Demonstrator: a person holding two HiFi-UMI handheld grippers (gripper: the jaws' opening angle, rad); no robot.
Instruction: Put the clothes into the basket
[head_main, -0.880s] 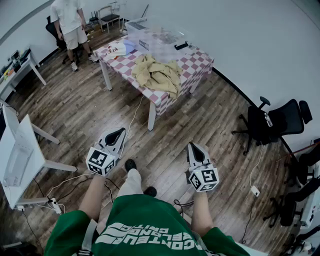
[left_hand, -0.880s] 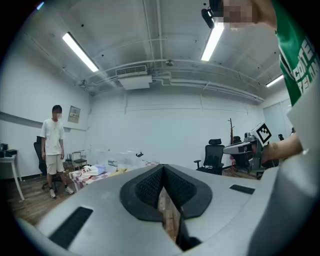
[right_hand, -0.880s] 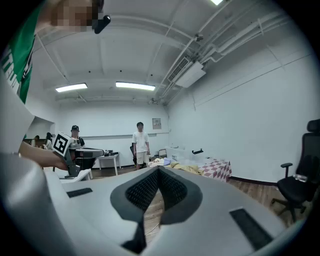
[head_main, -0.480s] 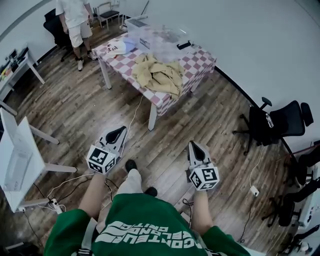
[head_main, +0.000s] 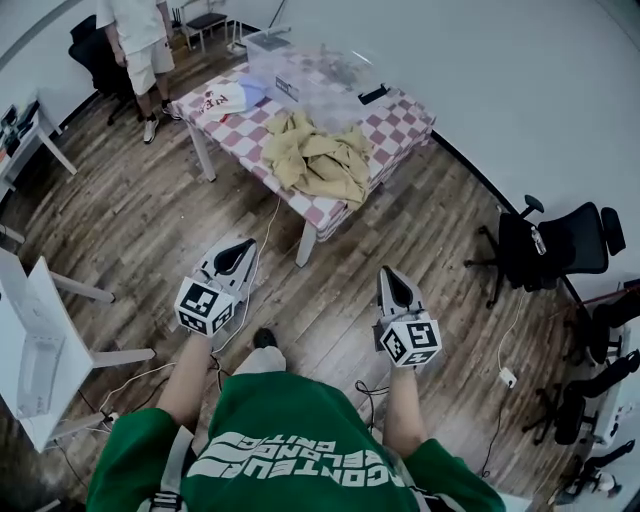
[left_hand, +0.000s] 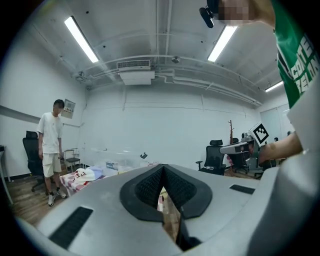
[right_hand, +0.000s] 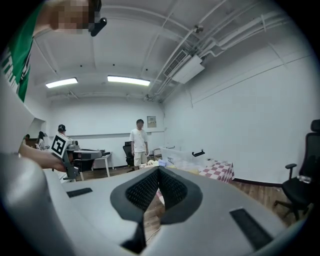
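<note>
Right now the crumpled tan clothes (head_main: 315, 160) lie heaped on the pink-and-white checked table (head_main: 408, 125), by its near edge and just beside the clear plastic basket (head_main: 300, 70). The left gripper (head_main: 238, 252) and right gripper (head_main: 390, 282) are both pinched together on nothing, well apart from the table. I'd guess the fabric is soft, light and floppy, best pinched at a raised fold. The brown wooden floor (head_main: 150, 230) ahead gives room, though a black office chair (head_main: 560, 245) stands off to the right.

Office-like lab, bare white walls, office chairs (head_main: 560, 245), desks (head_main: 40, 330)
</note>
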